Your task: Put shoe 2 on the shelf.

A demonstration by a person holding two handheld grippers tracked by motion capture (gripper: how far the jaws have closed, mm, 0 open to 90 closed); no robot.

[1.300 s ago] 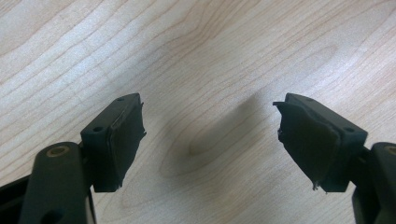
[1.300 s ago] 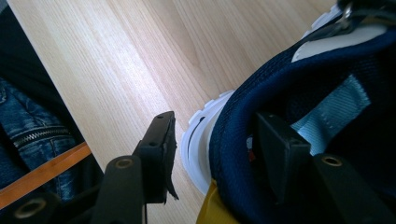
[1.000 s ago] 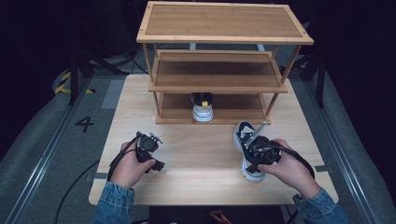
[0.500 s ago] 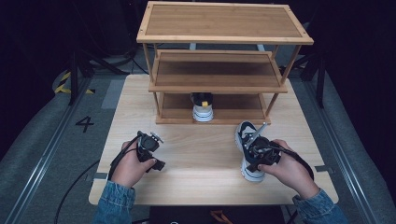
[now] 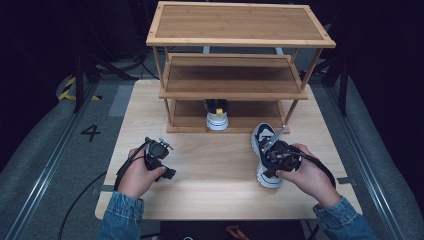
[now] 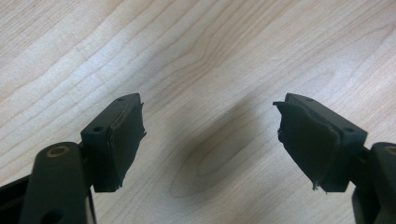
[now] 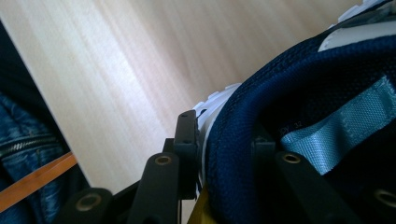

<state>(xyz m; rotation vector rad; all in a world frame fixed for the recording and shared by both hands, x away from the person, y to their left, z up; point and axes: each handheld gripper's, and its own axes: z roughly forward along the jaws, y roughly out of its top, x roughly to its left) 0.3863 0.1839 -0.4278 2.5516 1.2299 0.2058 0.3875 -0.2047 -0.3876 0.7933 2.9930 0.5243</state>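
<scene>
Here, nearest the person, the right gripper point(image 7: 224, 149) is clamping the padded collar of the navy sneaker point(image 5: 265, 155), one jaw outside the wall and one inside the opening; its jaws have just been closing onto that rim. The sneaker is sitting on the table point(image 5: 215, 175) at the right, toe pointing toward the rack. The left gripper point(image 6: 208, 140) is idling at the left, jaws wide apart over bare wood, nothing between them. Farther off, the wooden shoe rack point(image 5: 235, 75) is standing with the matching sneaker point(image 5: 217, 114) already on its bottom shelf, heel probably outward, though the shade is hiding detail. Risks: the soft collar is likely to fold, letting the shoe swing or slip free; on the way in, it could knock the rack's front post or nudge its mate.
</scene>
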